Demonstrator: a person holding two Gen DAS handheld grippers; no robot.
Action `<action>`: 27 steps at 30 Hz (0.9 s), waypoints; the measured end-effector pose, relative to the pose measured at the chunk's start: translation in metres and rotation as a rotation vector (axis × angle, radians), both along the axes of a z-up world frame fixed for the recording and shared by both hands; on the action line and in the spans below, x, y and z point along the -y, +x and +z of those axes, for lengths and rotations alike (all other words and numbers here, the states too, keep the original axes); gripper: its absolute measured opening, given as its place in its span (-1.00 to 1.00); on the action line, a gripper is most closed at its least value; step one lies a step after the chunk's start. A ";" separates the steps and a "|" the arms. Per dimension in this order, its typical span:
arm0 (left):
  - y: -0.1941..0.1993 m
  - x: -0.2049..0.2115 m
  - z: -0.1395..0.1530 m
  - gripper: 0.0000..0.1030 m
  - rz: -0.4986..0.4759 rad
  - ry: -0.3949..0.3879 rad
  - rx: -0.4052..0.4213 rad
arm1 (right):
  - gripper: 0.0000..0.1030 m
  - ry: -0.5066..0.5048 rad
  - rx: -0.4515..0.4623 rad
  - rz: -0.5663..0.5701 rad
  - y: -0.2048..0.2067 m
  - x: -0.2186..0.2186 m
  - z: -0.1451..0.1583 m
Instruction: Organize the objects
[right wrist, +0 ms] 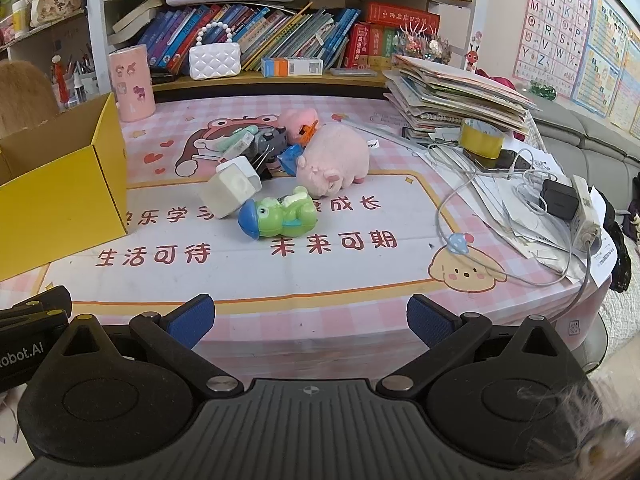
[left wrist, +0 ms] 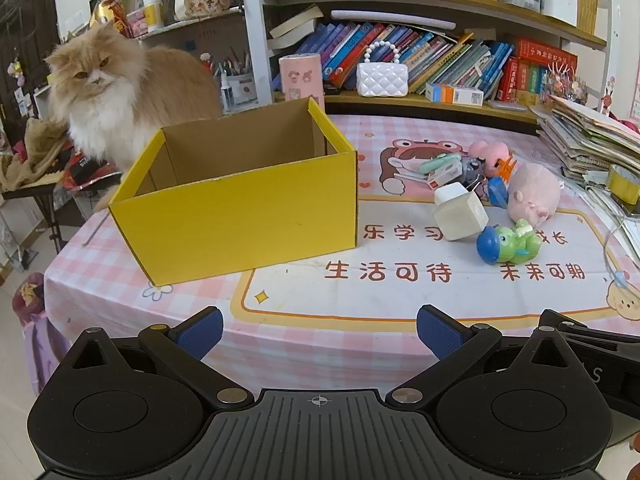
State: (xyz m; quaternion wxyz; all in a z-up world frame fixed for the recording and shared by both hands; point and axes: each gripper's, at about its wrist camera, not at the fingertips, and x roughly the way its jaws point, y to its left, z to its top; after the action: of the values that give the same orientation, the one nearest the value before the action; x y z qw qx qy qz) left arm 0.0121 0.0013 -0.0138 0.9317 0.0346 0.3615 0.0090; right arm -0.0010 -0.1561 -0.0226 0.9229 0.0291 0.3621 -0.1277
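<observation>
Nothing sorted yet, by my reading. The yellow box (left wrist: 236,208) stands open on the bench (left wrist: 320,300), and what shows of its interior holds nothing; the near floor of the box is hidden by its front wall. All the loose items lie in one heap to the right of the box: a white square bottle (left wrist: 460,212) on its side nearest the box, a green frog toy (left wrist: 512,242) touching it in front, a pink plush pig (left wrist: 530,194) just beyond, and smaller bits (clips, a grey toy, a second pink toy) behind these. Left gripper (left wrist: 319,332) and right gripper (right wrist: 311,322) both hover at the bench's near edge, well apart from heap and box, fingers spread wide, pinching nothing. A cat (left wrist: 108,96) sits behind the box. Whole heap is left to move, presumably into the box.
</observation>
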 end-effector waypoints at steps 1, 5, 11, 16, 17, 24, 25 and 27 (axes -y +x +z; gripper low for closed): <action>0.001 0.000 0.000 1.00 0.001 0.000 -0.002 | 1.00 -0.001 -0.003 -0.001 0.001 0.000 -0.001; 0.003 0.000 -0.001 1.00 0.005 -0.001 -0.008 | 1.00 0.000 -0.011 0.000 0.003 0.000 -0.001; 0.007 0.000 -0.002 1.00 0.009 -0.001 -0.017 | 1.00 0.001 -0.023 0.000 0.008 0.001 -0.001; 0.012 0.002 -0.003 1.00 0.009 -0.002 -0.023 | 1.00 0.001 -0.031 -0.001 0.012 0.003 -0.003; 0.013 0.002 -0.003 1.00 0.008 -0.002 -0.024 | 1.00 0.001 -0.033 -0.001 0.013 0.003 -0.003; 0.021 0.005 -0.005 1.00 0.010 -0.005 -0.035 | 1.00 0.008 -0.041 0.002 0.020 0.007 -0.005; 0.022 0.005 -0.005 1.00 0.013 -0.006 -0.038 | 1.00 0.010 -0.041 0.003 0.022 0.008 -0.005; 0.025 0.006 -0.006 1.00 0.015 -0.008 -0.043 | 1.00 0.013 -0.042 0.006 0.024 0.010 -0.006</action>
State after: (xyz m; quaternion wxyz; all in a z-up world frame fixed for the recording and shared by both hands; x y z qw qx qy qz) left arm 0.0371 -0.0051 -0.0200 0.9238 0.0284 0.3816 0.0139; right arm 0.0231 -0.1660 -0.0282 0.9152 0.0314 0.3823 -0.1234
